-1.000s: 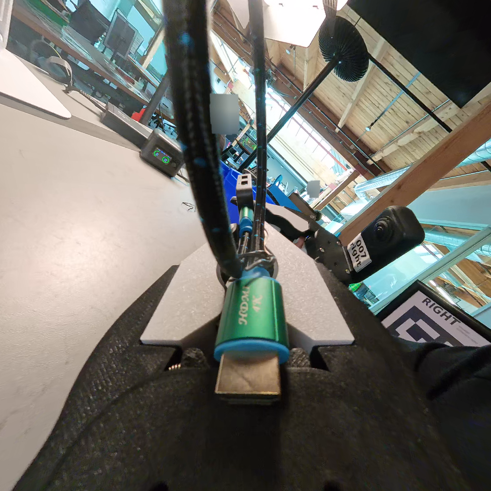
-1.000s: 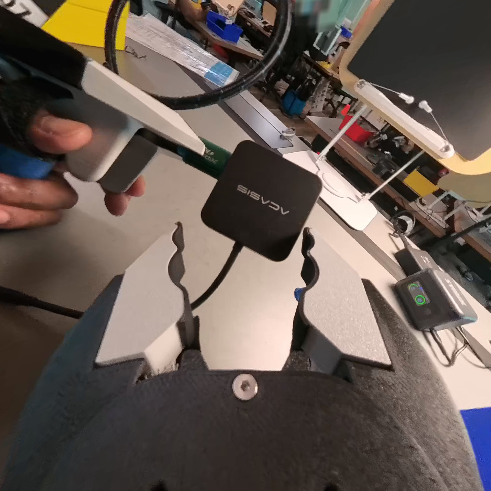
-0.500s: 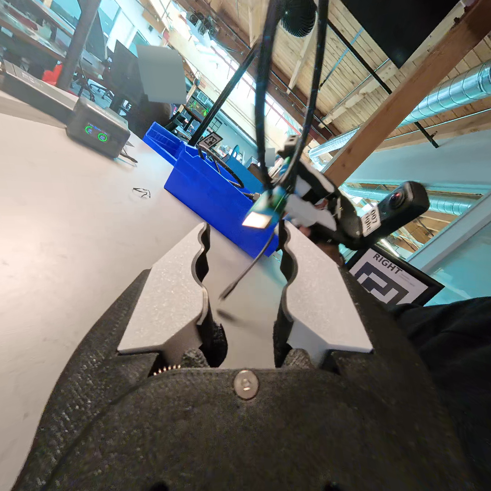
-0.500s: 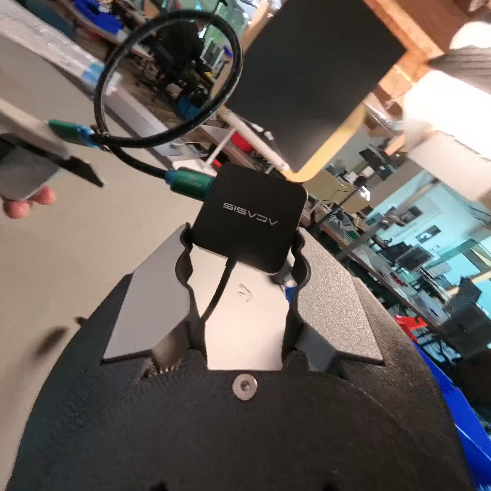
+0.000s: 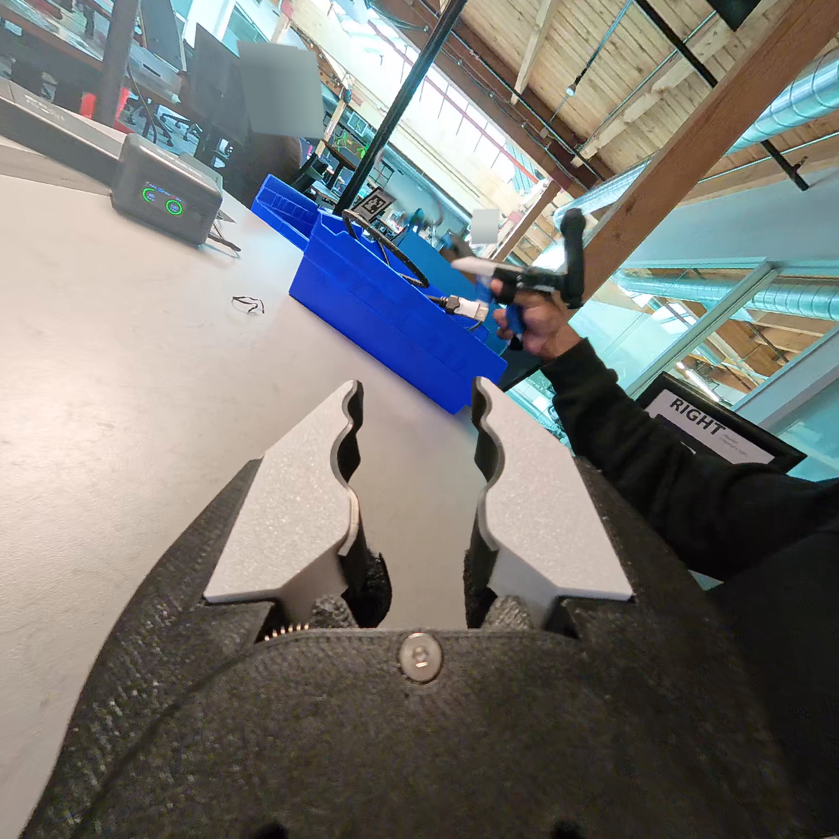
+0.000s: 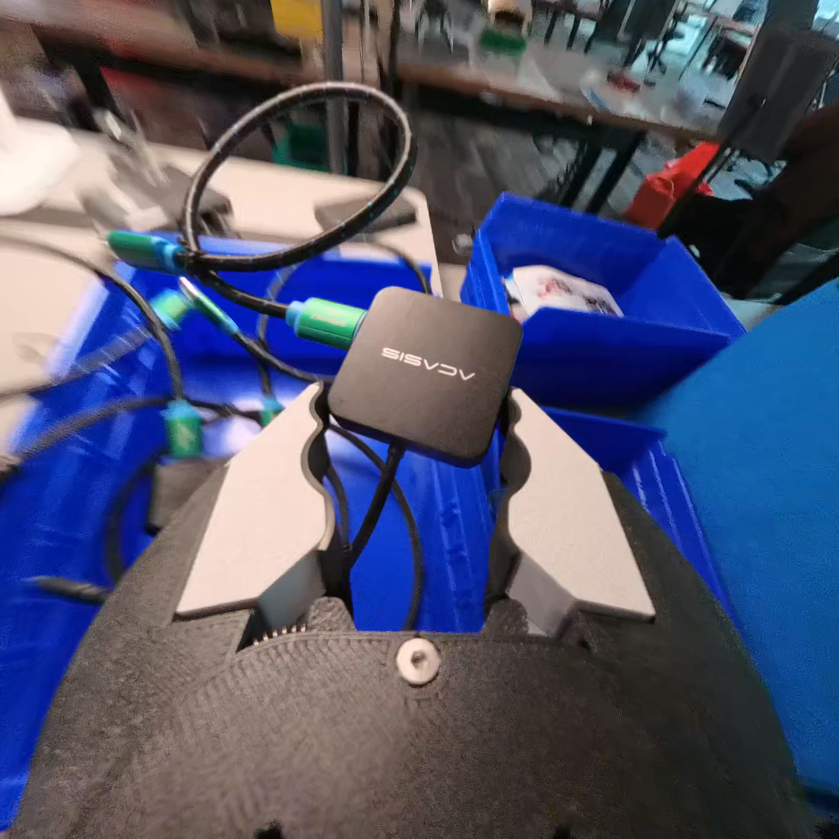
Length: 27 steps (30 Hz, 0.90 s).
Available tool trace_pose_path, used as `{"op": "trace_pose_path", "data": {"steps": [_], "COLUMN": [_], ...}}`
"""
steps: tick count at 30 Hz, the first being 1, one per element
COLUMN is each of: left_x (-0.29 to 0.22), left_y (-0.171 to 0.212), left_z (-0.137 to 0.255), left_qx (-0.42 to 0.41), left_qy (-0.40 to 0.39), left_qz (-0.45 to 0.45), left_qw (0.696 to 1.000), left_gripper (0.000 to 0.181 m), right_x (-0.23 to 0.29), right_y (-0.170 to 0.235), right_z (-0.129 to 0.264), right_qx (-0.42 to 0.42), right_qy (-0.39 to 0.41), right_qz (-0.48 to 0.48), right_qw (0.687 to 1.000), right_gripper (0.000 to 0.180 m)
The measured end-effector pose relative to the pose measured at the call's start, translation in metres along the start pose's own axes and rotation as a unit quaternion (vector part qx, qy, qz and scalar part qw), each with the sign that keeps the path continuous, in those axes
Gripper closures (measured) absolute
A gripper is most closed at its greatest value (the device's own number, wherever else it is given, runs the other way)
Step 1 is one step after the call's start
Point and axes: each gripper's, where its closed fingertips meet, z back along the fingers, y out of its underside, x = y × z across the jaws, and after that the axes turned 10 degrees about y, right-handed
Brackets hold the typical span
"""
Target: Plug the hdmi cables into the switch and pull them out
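My left gripper (image 5: pixel 415 395) is open and empty above the grey table (image 5: pixel 113 408). My right gripper (image 6: pixel 415 392) is shut on the black square switch (image 6: pixel 426 372) and holds it by two opposite edges above a blue bin (image 6: pixel 454 522). A green HDMI plug (image 6: pixel 327 320) sits in the switch's far left side. Its black braided cable (image 6: pixel 399 118) loops upward, and the green plug (image 6: pixel 136 247) at its other end hangs free. The switch's own thin lead (image 6: pixel 381 490) hangs between the fingers. In the left wrist view the right gripper (image 5: pixel 472 265) shows far off, blurred, over the blue bin (image 5: pixel 386 308).
Several more green-plugged cables (image 6: pixel 181 431) lie in the bin under the switch. A second blue bin (image 6: pixel 635 327) behind holds a white packet. A grey power unit with green lights (image 5: pixel 165 195), a small wire twist (image 5: pixel 247 304) and a black pole (image 5: pixel 395 104) are on the table. Some 45 centimetres of space lies between my two pairs of fingers.
My left gripper opened and let go of the green plug, then drew back. My right gripper closed on the switch and carried it, cable attached, from the table to over the blue bins.
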Motion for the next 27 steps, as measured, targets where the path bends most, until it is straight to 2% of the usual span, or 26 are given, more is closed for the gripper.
{"op": "trace_pose_path", "data": {"steps": [2, 4, 10, 14, 17, 21, 25, 27], "left_x": [0.0, 0.001, 0.003, 0.007, 0.009, 0.011, 0.006, -0.003], "left_y": [0.0, 0.0, 0.0, 0.001, 0.003, 0.007, 0.016, 0.025], "left_z": [0.001, 0.002, 0.006, 0.01, 0.013, 0.021, 0.037, 0.049], "left_qx": [-0.002, -0.002, 0.001, 0.012, 0.029, 0.056, 0.079, 0.093], "left_qy": [-0.001, -0.003, -0.013, -0.032, -0.057, -0.107, -0.163, -0.186], "left_qz": [0.002, 0.003, 0.003, -0.004, -0.026, -0.077, -0.125, -0.139], "left_qw": [1.0, 1.0, 1.0, 0.999, 0.998, 0.99, 0.975, 0.968], "left_gripper": [0.132, 0.132, 0.133, 0.133, 0.133, 0.132, 0.132, 0.132], "right_x": [0.003, 0.004, 0.023, 0.051, 0.077, 0.102, 0.128, 0.14], "right_y": [0.029, 0.035, 0.008, -0.018, -0.026, -0.01, 0.016, 0.022], "right_z": [-0.014, -0.017, 0.001, 0.049, 0.099, 0.14, 0.156, 0.168], "right_qx": [0.041, 0.036, -0.033, -0.116, -0.186, -0.232, -0.238, -0.259], "right_qy": [0.014, 0.035, -0.022, -0.12, -0.199, -0.236, -0.251, -0.265], "right_qz": [0.072, 0.129, 0.12, 0.055, 0.003, -0.003, 0.03, 0.034], "right_qw": [0.996, 0.99, 0.992, 0.985, 0.962, 0.944, 0.938, 0.928], "right_gripper": [0.102, 0.103, 0.103, 0.108, 0.143, 0.16, 0.163, 0.155]}}
